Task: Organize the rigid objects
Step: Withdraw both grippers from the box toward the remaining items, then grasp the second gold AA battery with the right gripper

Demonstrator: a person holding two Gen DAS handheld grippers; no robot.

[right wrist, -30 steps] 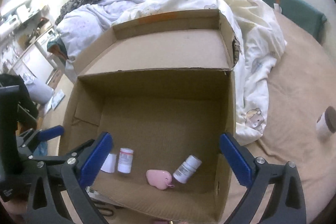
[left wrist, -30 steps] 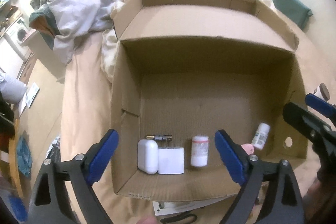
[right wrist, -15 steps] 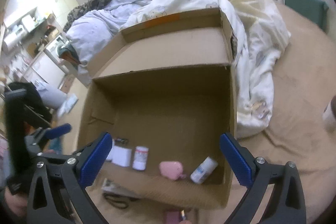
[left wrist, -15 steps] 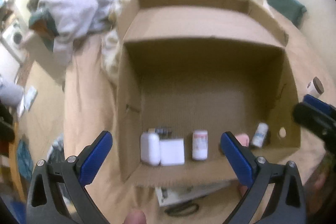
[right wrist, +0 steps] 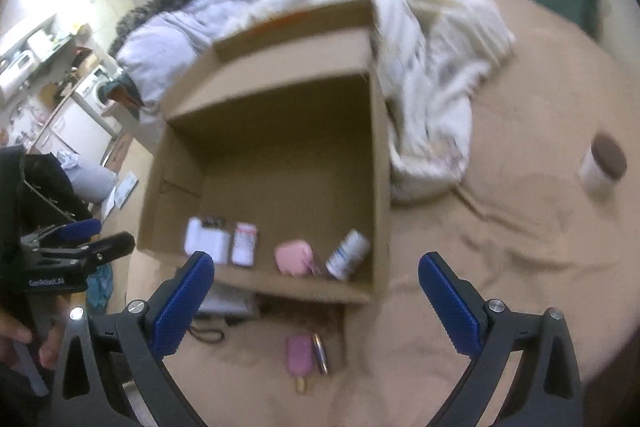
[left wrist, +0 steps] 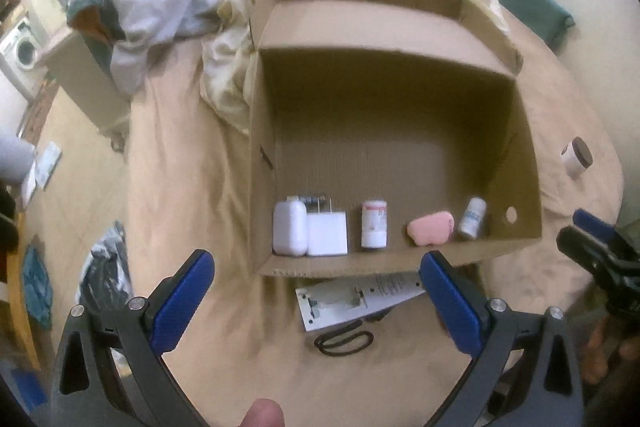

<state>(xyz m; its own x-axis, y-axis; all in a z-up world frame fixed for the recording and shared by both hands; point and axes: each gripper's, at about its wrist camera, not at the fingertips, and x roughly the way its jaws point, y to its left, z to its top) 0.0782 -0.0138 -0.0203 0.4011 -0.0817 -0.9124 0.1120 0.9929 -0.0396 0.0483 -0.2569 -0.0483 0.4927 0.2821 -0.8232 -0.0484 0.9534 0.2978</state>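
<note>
Right wrist view, both grippers, left gripper [left wrist: 316,291] and right gripper [right wrist: 316,291], spread wide and holding nothing, near the cardboard box [right wrist: 380,187] on the tan bed [right wrist: 500,247], "GenRobot.AI" on the left one.

Soft, warm indoor light falls evenly over both views, giving the bed sheet [left wrist: 192,187] a peach cast. The brightest patch is the upper-left corner of the right wrist view, where the wall washes out to near white. The inside of the cardboard box [left wrist: 524,163] is dimmer, its far wall in brown shadow, and a dark shadow lies under its near edge in the right wrist view. Both pictures are smeared: the right wrist view is blurrier, with the bedding [right wrist: 420,39] and the small jar [right wrist: 602,163] streaked, while labels on the bottles cannot be read. Fisheye bending curves the box edges, and black vignette fills the corners.
</note>
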